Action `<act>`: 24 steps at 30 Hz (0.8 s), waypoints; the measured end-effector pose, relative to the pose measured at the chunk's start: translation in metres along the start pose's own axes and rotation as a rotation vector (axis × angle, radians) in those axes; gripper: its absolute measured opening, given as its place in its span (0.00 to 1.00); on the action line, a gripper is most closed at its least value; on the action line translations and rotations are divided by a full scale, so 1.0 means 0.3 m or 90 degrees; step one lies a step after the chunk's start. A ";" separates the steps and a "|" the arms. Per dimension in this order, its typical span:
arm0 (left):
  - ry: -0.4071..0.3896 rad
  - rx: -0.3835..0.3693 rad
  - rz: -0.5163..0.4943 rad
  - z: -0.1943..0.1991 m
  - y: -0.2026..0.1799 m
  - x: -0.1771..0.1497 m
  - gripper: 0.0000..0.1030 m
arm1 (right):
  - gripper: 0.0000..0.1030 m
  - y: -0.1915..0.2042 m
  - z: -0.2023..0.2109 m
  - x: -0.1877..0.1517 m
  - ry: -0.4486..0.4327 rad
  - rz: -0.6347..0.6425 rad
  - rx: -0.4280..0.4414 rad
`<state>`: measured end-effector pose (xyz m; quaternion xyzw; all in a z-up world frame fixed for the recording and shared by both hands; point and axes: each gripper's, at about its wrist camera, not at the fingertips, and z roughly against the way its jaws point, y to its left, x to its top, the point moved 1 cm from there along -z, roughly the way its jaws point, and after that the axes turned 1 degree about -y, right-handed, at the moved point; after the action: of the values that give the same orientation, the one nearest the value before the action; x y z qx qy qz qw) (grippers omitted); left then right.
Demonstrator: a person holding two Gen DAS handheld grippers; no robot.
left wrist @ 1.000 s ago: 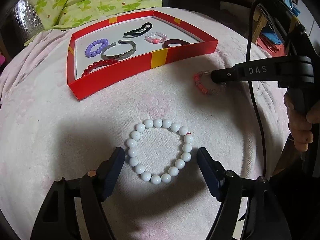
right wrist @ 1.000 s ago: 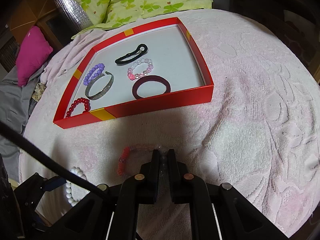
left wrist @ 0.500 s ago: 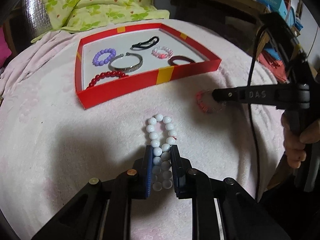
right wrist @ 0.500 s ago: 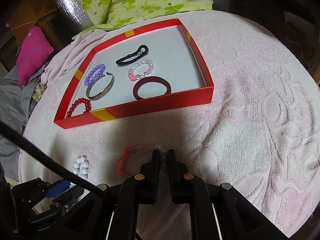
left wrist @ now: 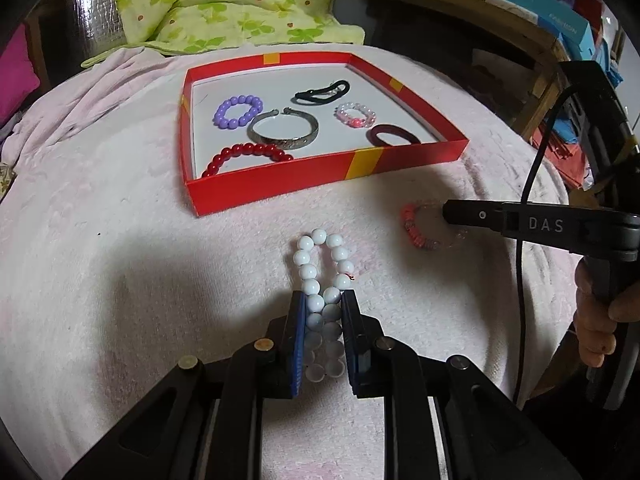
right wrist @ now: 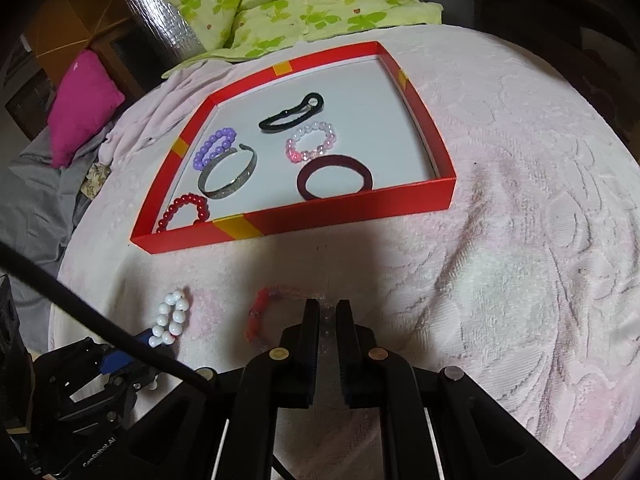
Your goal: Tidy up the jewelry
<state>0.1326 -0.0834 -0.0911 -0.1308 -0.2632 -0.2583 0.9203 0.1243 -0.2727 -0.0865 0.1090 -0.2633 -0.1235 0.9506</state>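
Observation:
My left gripper (left wrist: 323, 300) is shut on a white bead bracelet (left wrist: 322, 264), squeezed into a narrow loop and held just above the pink towel; it also shows in the right wrist view (right wrist: 170, 318). My right gripper (right wrist: 327, 308) is shut on the clear part of a red-and-clear bead bracelet (right wrist: 260, 312) that lies on the towel; in the left wrist view that bracelet (left wrist: 416, 228) sits at the right gripper's tip (left wrist: 450, 213). A red tray (left wrist: 280, 184) beyond holds several bracelets and hair ties.
In the tray lie a purple bead bracelet (left wrist: 238, 111), a silver bangle (left wrist: 282, 132), a dark red bead bracelet (left wrist: 248, 154), a black hair tie (left wrist: 322, 92), a pink bead bracelet (left wrist: 356, 115) and a maroon band (left wrist: 394, 135). A green quilt (right wrist: 300, 0) lies behind.
My left gripper closed on the white bead bracelet, squeezing it from a round ring into a narrow loop, and has lifted slightly. My right gripper stayed shut on the red-and-clear bracelet.

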 end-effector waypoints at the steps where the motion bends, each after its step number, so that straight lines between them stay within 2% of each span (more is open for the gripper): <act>1: 0.000 0.003 0.000 0.000 0.001 -0.001 0.18 | 0.09 0.000 -0.002 0.000 0.001 0.000 -0.001; 11: -0.011 0.059 -0.008 0.011 0.012 0.002 0.18 | 0.09 -0.001 -0.010 -0.001 0.006 -0.001 -0.009; 24: -0.002 0.072 -0.012 0.001 0.016 -0.003 0.18 | 0.10 0.006 -0.023 -0.001 0.008 0.004 -0.023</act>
<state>0.1345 -0.0791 -0.0919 -0.0766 -0.2804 -0.2512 0.9233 0.1281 -0.2698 -0.0919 0.0916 -0.2550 -0.1246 0.9545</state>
